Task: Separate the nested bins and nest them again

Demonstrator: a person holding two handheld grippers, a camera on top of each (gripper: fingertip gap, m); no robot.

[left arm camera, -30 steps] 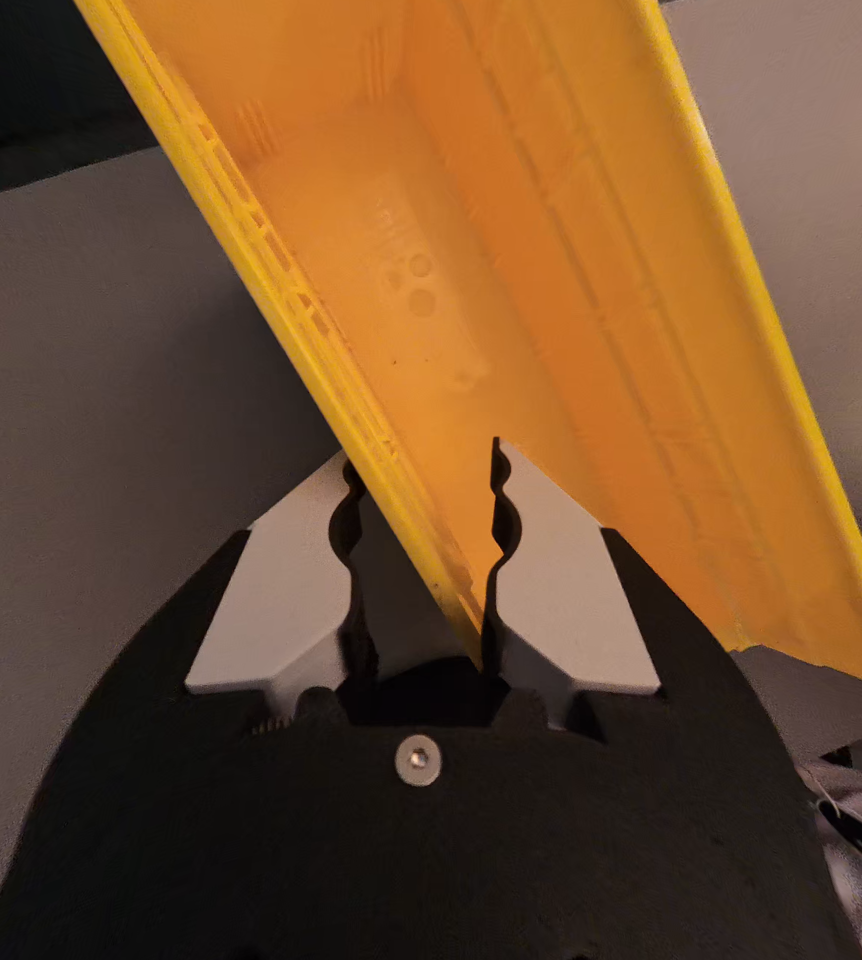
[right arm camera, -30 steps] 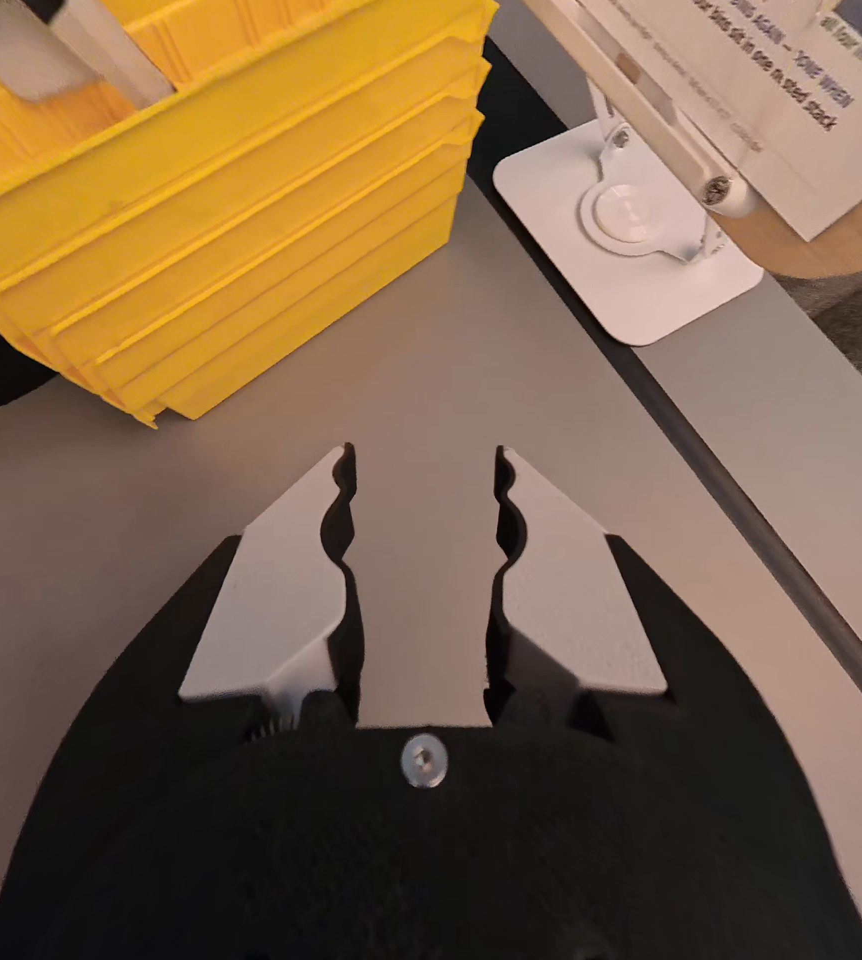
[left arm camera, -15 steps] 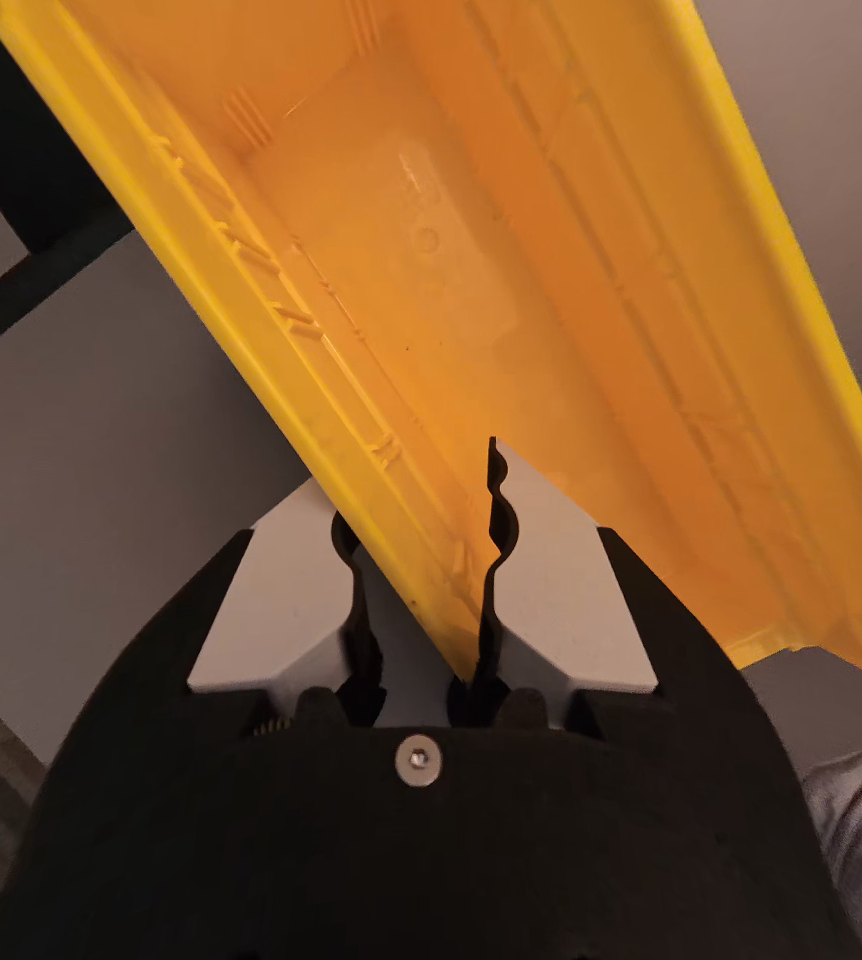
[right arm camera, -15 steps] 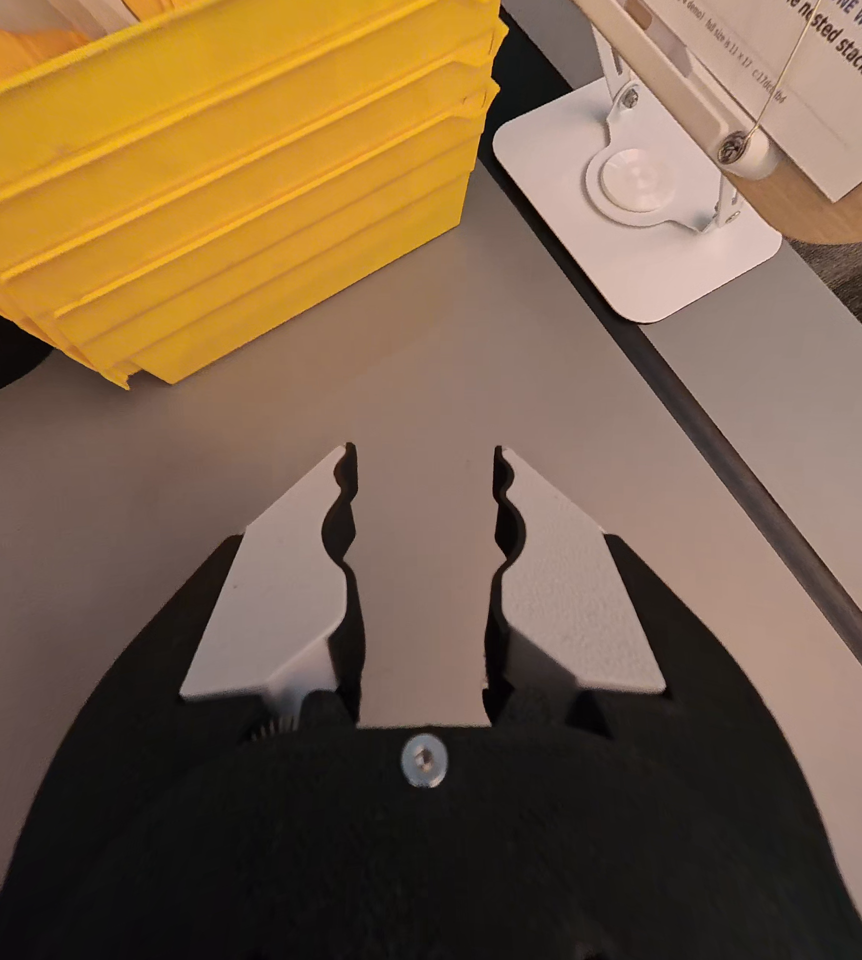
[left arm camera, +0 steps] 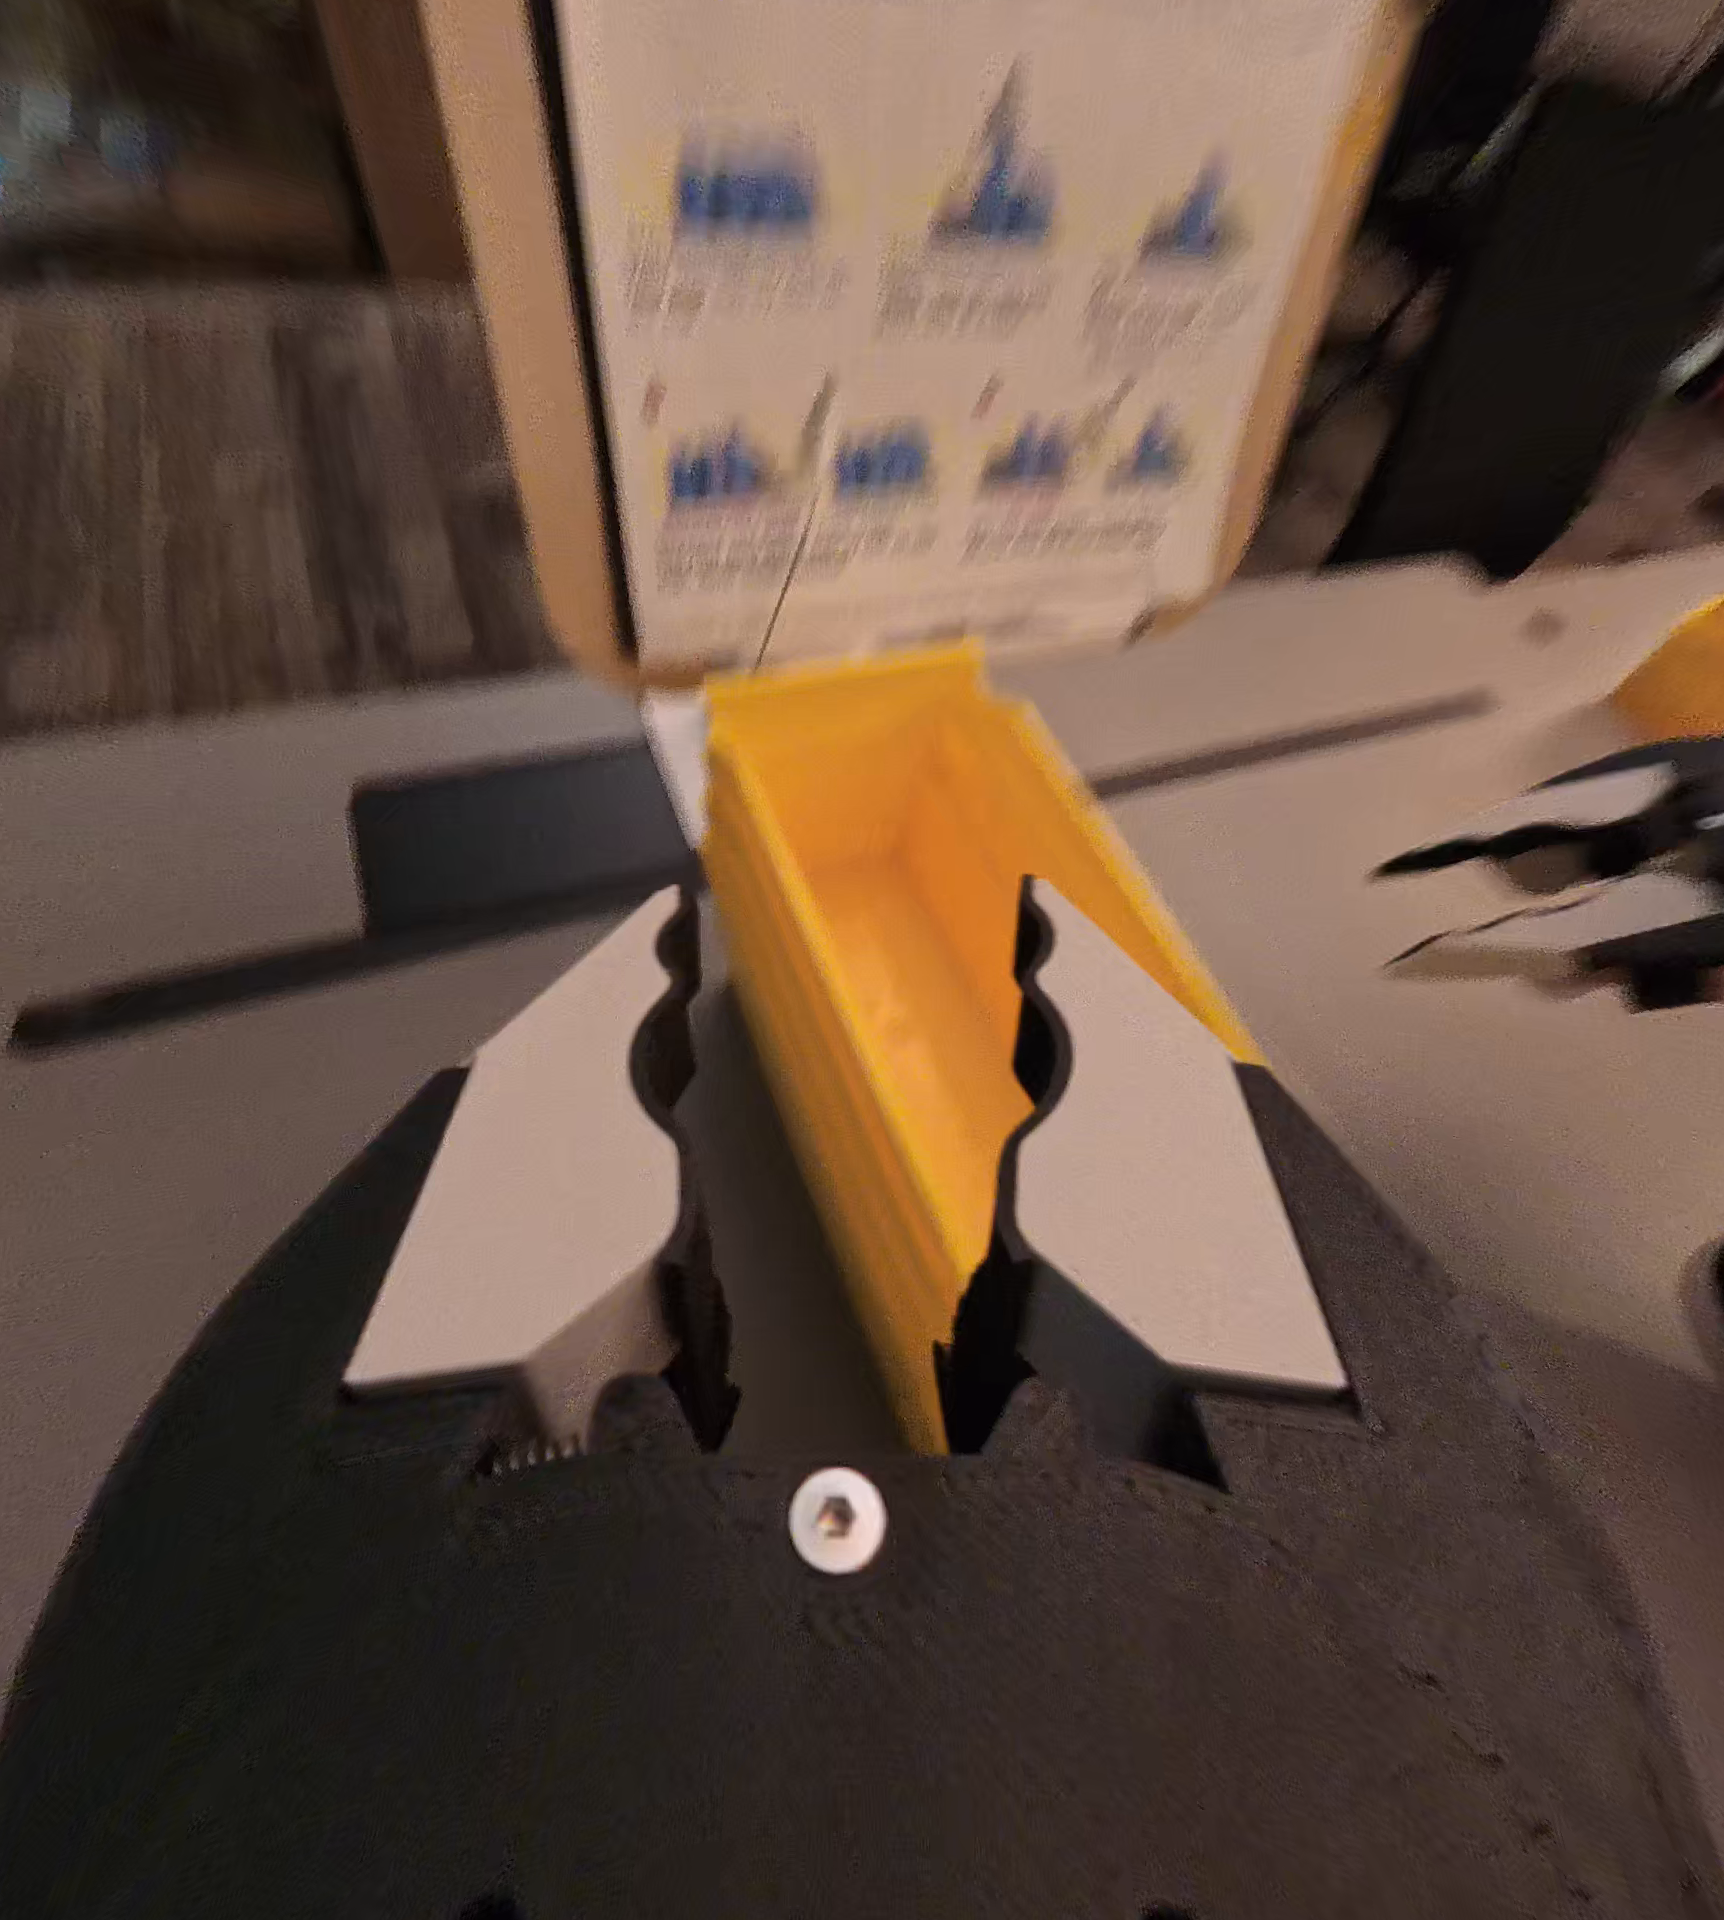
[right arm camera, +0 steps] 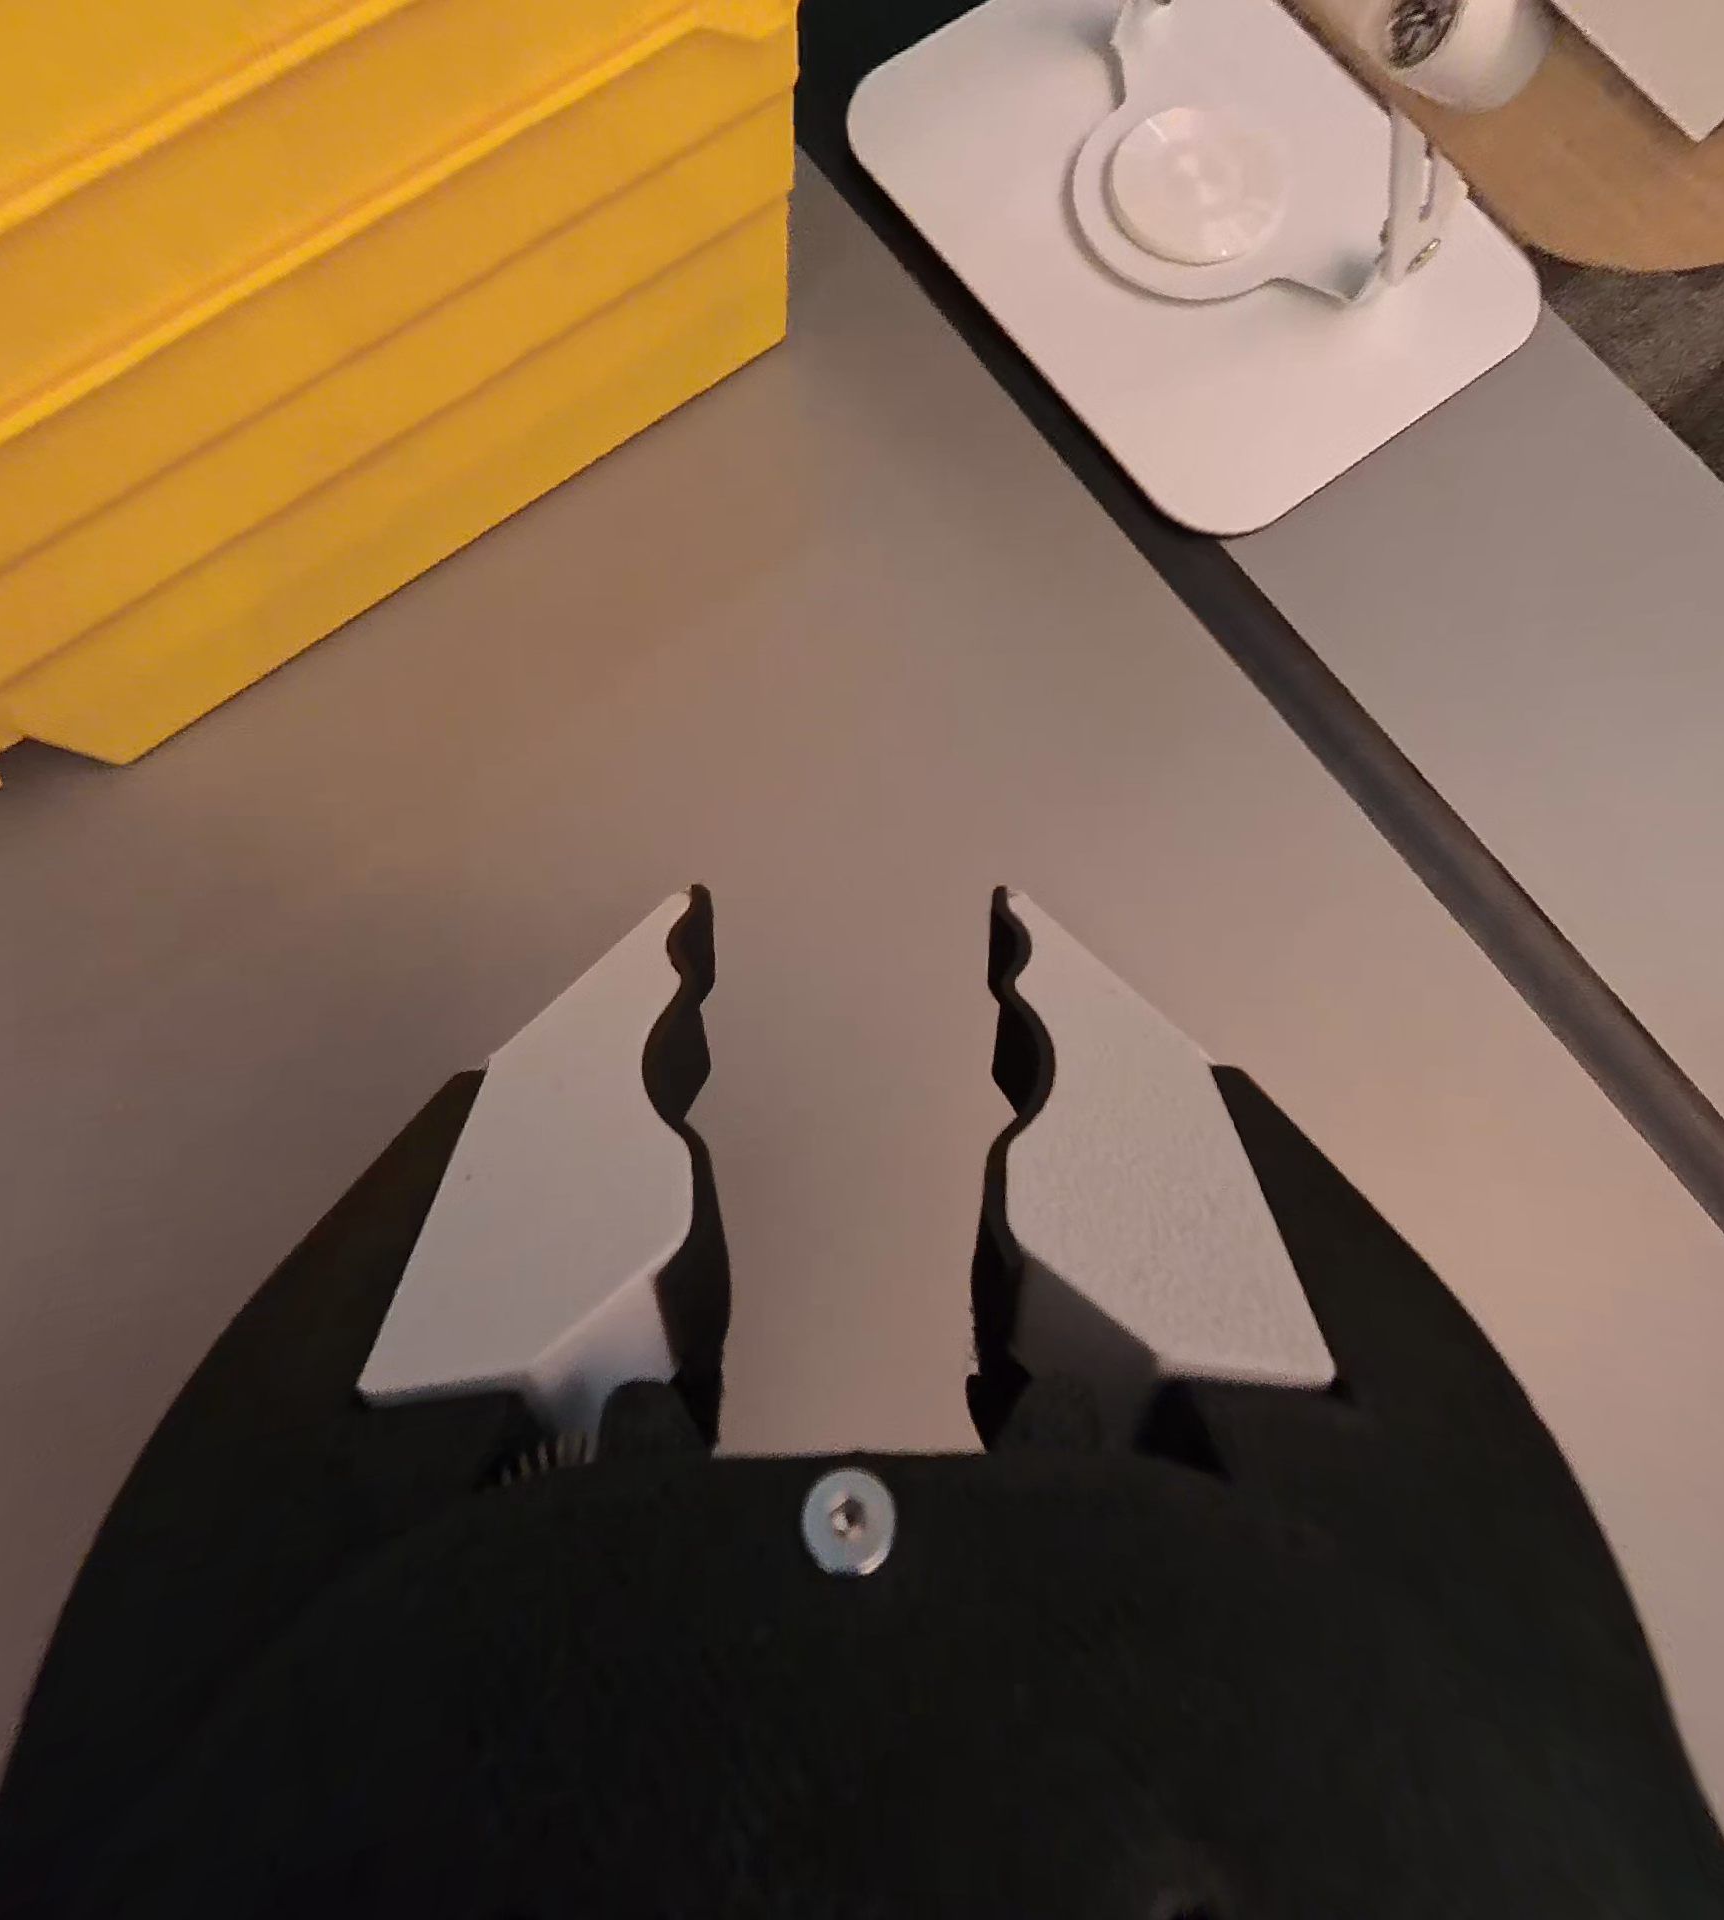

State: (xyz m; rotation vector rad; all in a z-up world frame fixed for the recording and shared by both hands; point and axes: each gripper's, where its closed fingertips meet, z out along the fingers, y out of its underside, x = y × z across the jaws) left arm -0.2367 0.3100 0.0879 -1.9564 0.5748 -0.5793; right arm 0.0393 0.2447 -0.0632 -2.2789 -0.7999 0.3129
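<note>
A: Left tool [left arm camera: 853,894] has opened wider than a moment ago; the wall of the long yellow plastic bin [left arm camera: 899,935] stands between its fingers, and the left pad does not touch it.

B: So the bin is released on the grey surface [left arm camera: 162,1091]?

A: I think yes. Right tool [right arm camera: 847,899] is apart, empty, near the yellow nested stack [right arm camera: 318,343].

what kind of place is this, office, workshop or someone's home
Probably an office or lab workspace rather than a home: a plain grey desk, yellow stackable storage bins, and an instruction sheet propped on a white stand at the desk's edge.
</note>
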